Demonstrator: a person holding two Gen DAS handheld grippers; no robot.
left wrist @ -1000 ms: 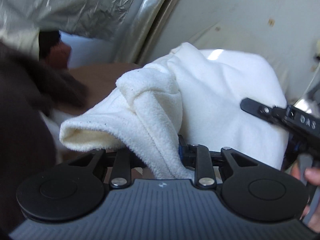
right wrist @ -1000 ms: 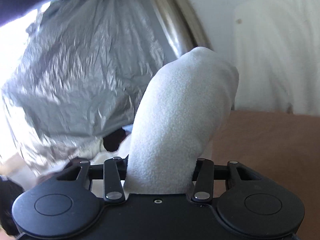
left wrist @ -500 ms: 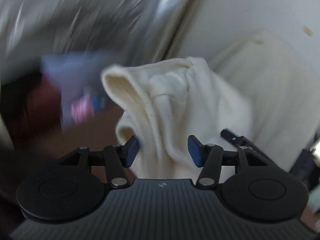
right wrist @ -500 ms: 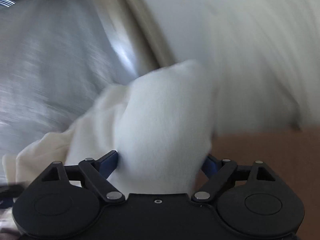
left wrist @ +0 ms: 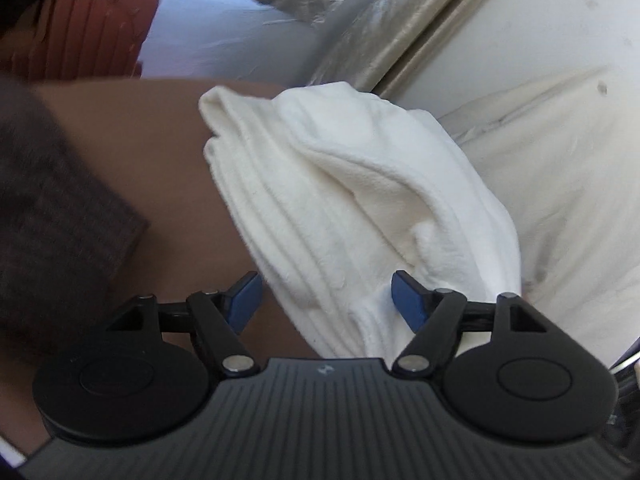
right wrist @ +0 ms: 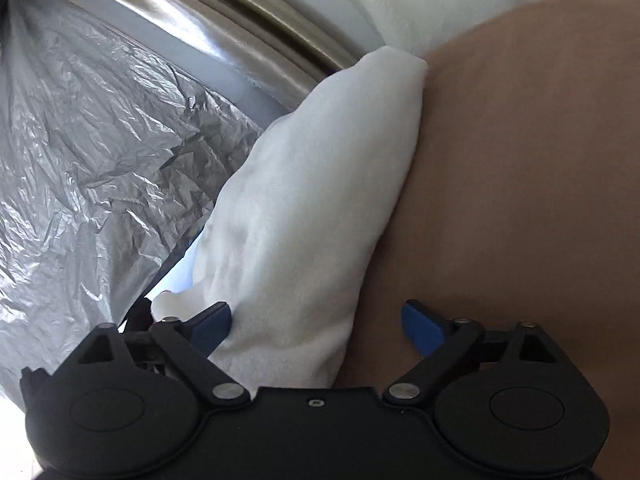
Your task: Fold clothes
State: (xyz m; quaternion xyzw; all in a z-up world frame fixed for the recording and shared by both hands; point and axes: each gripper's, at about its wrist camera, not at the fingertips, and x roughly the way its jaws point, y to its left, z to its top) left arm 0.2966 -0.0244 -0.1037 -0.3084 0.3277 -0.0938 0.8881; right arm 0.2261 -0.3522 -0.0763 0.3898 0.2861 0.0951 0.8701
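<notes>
A folded white fleece garment lies on the brown table top; it also shows in the right wrist view. My left gripper is open, its blue pads spread on either side of the garment's near end. My right gripper is open too, with the garment lying between its blue pads, closer to the left one. Neither gripper pinches the cloth.
A dark brown knitted cloth lies at the left of the table. A cream cloth lies at the right. Crinkled silver plastic sheet and a metal rail stand behind. A red-brown chair back is beyond.
Both grippers have opened and let go of the white garment. It was held up before and now lies on the table.
</notes>
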